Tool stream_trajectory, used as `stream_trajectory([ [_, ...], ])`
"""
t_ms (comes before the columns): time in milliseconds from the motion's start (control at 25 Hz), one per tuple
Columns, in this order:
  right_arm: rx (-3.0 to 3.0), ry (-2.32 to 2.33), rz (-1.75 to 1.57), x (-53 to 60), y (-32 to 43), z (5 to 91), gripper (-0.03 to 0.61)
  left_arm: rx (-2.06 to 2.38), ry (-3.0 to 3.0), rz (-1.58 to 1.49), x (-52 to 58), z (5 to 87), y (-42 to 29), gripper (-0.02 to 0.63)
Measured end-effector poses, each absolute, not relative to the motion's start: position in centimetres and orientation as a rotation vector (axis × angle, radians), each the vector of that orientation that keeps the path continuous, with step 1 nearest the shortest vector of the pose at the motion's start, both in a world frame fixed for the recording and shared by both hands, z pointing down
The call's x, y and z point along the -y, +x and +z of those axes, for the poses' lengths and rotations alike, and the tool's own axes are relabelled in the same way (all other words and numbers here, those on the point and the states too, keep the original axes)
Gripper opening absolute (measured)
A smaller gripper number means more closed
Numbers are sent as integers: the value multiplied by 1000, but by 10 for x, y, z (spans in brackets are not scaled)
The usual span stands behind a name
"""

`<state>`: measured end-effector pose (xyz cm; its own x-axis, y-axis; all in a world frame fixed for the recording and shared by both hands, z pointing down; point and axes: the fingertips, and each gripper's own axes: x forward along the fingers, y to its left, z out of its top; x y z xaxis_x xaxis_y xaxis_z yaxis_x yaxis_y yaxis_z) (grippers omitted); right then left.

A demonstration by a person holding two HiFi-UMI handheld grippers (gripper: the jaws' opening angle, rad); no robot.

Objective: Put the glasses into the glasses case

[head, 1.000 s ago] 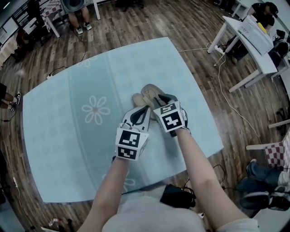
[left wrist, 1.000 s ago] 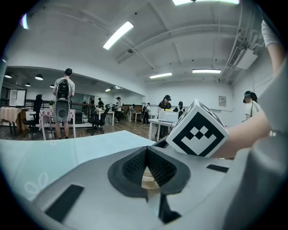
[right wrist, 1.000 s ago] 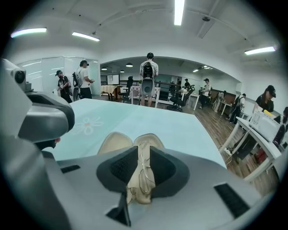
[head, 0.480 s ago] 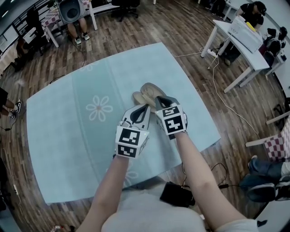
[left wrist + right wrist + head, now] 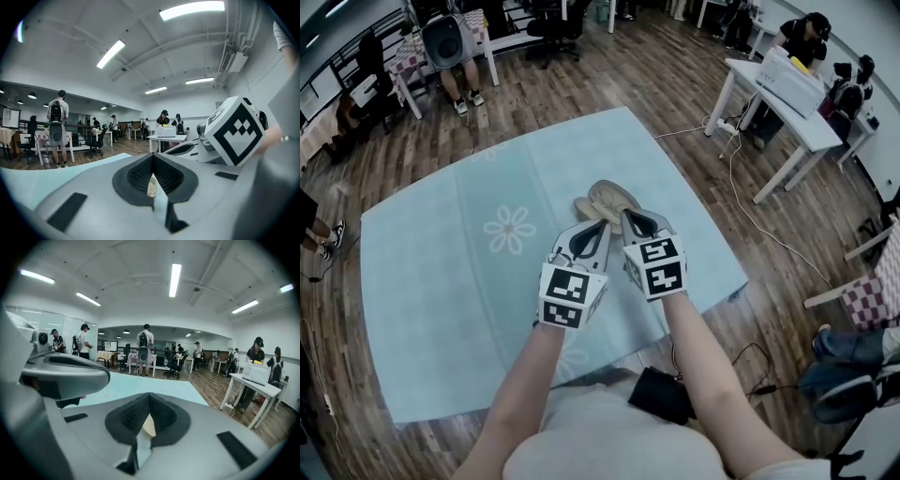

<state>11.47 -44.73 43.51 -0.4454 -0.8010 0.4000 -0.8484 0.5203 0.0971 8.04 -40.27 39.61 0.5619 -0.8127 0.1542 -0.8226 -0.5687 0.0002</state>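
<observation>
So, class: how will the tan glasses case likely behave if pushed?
The glasses case looks like a rounded shell: probably stiff and light. Lying low on the tablecloth, it should slide, maybe rucking the cloth, not tip.

At the centre of the frame a beige glasses case (image 5: 605, 198) lies on the pale blue, flower-printed counter (image 5: 441, 253). Just below it, the left gripper (image 5: 601, 225) and right gripper (image 5: 628, 216) sit side by side, jaws pointing at the case
</observation>
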Motion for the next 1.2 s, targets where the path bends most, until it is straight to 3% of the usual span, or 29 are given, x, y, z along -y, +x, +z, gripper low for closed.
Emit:
stream_trajectory([
  [1200, 2526, 1478, -140, 353, 107, 335, 6, 1424, 2915, -74, 359, 319, 73, 8],
])
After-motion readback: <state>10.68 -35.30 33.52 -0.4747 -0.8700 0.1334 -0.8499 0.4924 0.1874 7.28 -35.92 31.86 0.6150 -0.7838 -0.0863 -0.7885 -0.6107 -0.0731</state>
